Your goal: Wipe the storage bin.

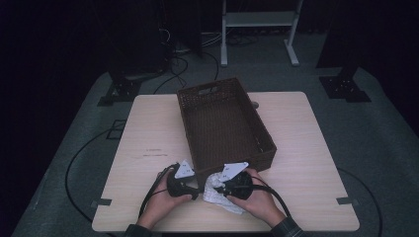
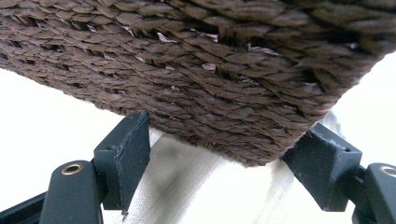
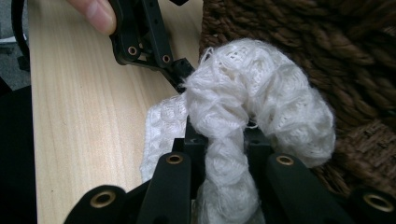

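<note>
A crumpled white knitted cloth lies on the table just in front of the near wall of a brown wicker basket. My right gripper comes at it from the right. In the right gripper view its jaws are shut on a bunched roll of the cloth, with the basket close behind. My left gripper is at the cloth's left edge. In its own view the gripper stands open, jaws wide apart, facing the basket's woven wall. The left gripper touches the cloth.
The light wooden table has bare room to the left and right of the basket. Its near edge runs just below both hands. On the floor lie cables, dark stand feet and a white frame.
</note>
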